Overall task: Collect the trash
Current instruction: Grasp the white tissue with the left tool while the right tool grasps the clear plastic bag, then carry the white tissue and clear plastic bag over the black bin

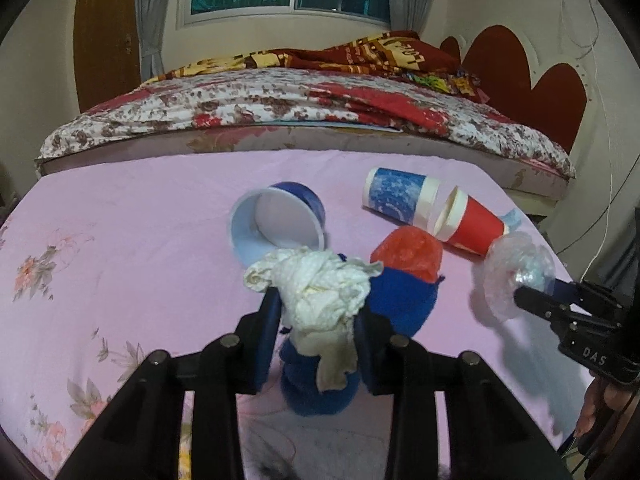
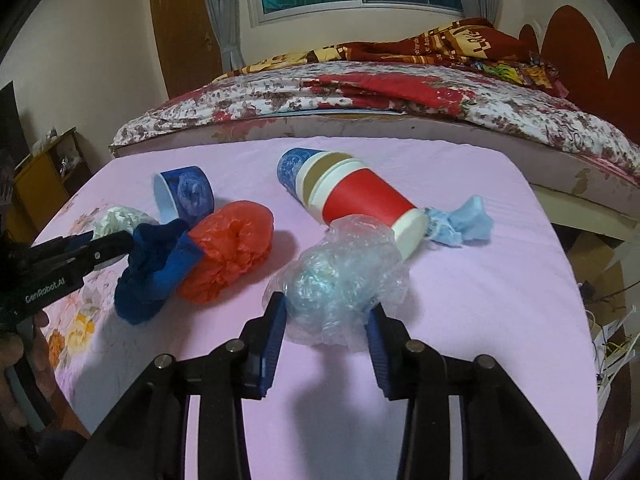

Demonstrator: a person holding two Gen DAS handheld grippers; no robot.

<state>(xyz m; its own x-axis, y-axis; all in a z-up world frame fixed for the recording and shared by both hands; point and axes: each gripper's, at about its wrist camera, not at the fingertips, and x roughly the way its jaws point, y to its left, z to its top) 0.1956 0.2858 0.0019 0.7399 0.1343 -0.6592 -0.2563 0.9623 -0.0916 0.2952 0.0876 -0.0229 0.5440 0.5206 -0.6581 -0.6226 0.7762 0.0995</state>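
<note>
My left gripper [image 1: 318, 316] is shut on a crumpled white paper towel [image 1: 320, 288], held above a blue cloth [image 1: 400, 300] on the pink table. My right gripper [image 2: 326, 316] is shut on a crumpled clear plastic wrap [image 2: 340, 276]; it also shows in the left wrist view [image 1: 516, 276]. An orange plastic bag [image 2: 228, 248] lies beside the blue cloth [image 2: 156, 272]. A short blue cup [image 2: 186, 196] lies on its side. A tall blue cup [image 2: 296, 168] and a red cup [image 2: 364, 200] lie mouth to mouth. A light blue wad [image 2: 464, 224] lies past the red cup.
The pink flowered tablecloth [image 2: 480, 300] covers the table. A bed with a floral quilt [image 1: 280, 100] stands right behind it. A wooden cabinet [image 2: 44, 176] is at the left, cables [image 2: 612, 340] hang off the right edge.
</note>
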